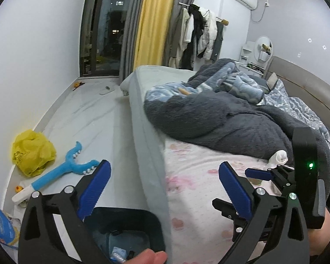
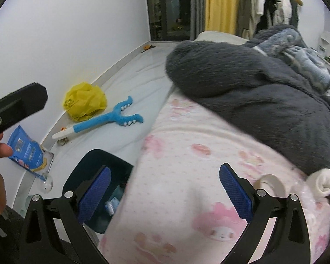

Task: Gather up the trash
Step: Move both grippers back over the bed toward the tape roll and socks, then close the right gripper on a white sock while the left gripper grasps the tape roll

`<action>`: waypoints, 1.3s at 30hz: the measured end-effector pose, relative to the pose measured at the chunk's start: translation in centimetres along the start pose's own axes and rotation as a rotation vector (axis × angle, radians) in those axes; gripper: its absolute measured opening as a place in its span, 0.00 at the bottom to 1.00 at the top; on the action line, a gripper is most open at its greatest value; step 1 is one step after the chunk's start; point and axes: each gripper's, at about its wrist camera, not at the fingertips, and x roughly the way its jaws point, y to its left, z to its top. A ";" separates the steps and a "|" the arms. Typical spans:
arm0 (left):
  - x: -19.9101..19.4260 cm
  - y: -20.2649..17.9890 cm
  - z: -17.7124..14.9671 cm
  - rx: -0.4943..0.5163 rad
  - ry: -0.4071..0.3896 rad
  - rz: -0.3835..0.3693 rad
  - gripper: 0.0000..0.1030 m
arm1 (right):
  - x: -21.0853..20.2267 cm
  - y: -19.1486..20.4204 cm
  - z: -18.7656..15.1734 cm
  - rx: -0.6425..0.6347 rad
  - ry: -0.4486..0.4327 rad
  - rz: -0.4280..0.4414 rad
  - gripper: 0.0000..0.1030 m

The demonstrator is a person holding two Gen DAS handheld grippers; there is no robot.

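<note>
The left gripper [image 1: 165, 189], low in the left wrist view, has its blue ribbed pads spread as wide as they go, with nothing between them. The right gripper [image 2: 165, 192], at the bottom of the right wrist view, also stands wide open and empty above the pink flower-printed bedsheet [image 2: 187, 158].

A dark blue plastic waste bin [image 1: 151, 220] sits at the lower centre of the left view, on the pale floor [image 1: 94, 118] against the bed's edge; a small blue-and-white wrapper [image 1: 118, 253] lies inside it.

The crumpled yellow plastic bag [image 1: 32, 151] lies at the left by the white wall. Just beside it is a long blue plush grabber toy with a white handle [image 1: 61, 171], its long axis running from lower left to upper right and its forked end pointing to the upper right. A flat blue snack packet [image 2: 28, 154] lies at the lower left of the right view, near the wall.

A dark grey fleece blanket [image 1: 220, 118] is heaped on the bed, with a rolled white sock [image 2: 324, 181] at its lower edge, to the right.
</note>
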 end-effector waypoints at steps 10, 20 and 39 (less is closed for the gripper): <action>2.7 -4.0 0.0 0.028 0.027 -0.004 0.97 | -2.3 -4.5 -1.2 0.055 -0.029 -0.049 0.97; 4.8 -7.3 -0.5 0.046 0.069 -0.017 0.97 | -3.9 -9.0 -3.4 0.101 -0.017 -0.083 0.97; 7.3 -12.5 -1.1 0.076 0.099 -0.069 0.97 | -5.3 -14.4 -7.0 0.154 0.021 -0.081 0.97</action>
